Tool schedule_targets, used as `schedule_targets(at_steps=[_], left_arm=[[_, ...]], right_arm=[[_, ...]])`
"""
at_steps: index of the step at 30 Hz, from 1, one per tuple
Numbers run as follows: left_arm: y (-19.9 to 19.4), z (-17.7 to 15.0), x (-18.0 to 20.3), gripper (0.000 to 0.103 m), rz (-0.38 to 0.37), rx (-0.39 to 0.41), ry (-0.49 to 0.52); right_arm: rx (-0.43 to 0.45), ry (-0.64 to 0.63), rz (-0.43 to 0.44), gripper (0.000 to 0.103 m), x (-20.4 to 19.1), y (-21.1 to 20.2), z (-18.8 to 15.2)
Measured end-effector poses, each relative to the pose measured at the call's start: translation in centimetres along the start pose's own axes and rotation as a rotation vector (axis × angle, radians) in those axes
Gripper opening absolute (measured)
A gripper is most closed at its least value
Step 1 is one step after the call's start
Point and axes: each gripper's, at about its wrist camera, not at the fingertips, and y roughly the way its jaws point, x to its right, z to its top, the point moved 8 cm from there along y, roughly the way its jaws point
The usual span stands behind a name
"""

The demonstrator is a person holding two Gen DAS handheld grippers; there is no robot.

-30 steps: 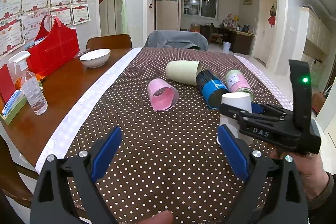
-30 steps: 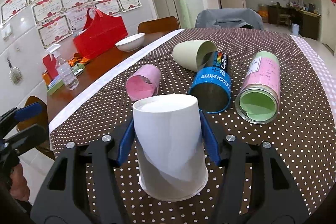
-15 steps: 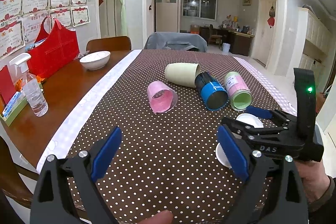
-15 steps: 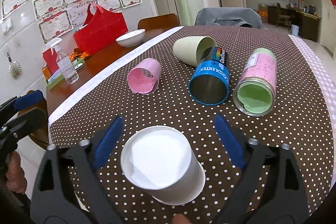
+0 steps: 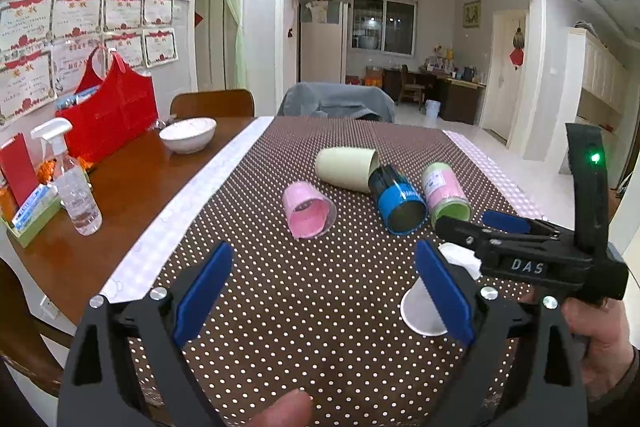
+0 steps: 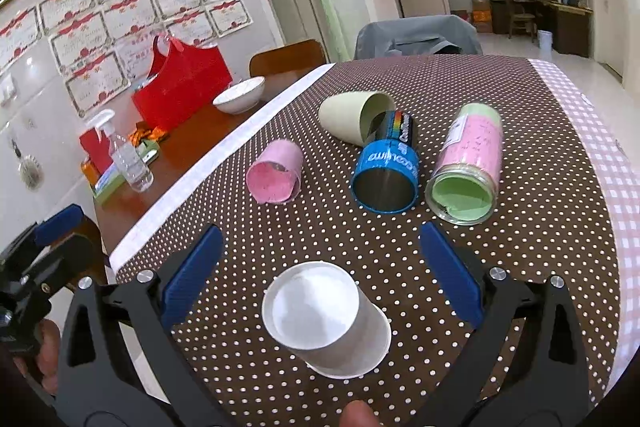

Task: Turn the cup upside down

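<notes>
A white paper cup [image 6: 326,319] stands upside down on the dotted brown tablecloth [image 6: 520,227], its base up. My right gripper [image 6: 320,267] is open, raised above and behind the cup, not touching it. In the left wrist view the cup [image 5: 424,307] is partly hidden behind my left gripper's right finger. My left gripper [image 5: 324,283] is open and empty over the cloth. Four cups lie on their sides farther back: pink [image 6: 276,179], cream [image 6: 352,117], blue [image 6: 386,171] and pink-green [image 6: 466,167].
On the bare wood at the left stand a spray bottle [image 5: 74,183], a red bag [image 5: 110,109] and a white bowl [image 5: 188,134]. Chairs [image 5: 212,103] stand at the far end. The table edge [image 6: 600,267] runs close on the right.
My right gripper opened and let go of the white cup, then rose and drew back. The cup stays upside down on the cloth. The left gripper hardly moved.
</notes>
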Motion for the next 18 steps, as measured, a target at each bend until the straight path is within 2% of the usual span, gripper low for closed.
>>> schedule_targets(at_steps=[3, 9, 18], left_arm=[[-0.9, 0.7, 0.4, 0.091, 0.007, 0.023, 0.019], [-2.8, 2.2, 1.3, 0.091, 0.01, 0.073, 0.035], [-5.2, 3.8, 2.7, 0.091, 0.006, 0.134, 0.058]], right_arm=[[0.008, 0.024, -0.009, 0.097, 0.2, -1.2, 0.5], [0.03, 0.1, -0.114, 0.097, 1.6, -4.7, 1.4], [0.142, 0.103, -0.226, 0.097, 0.7, -11.6, 2.2]])
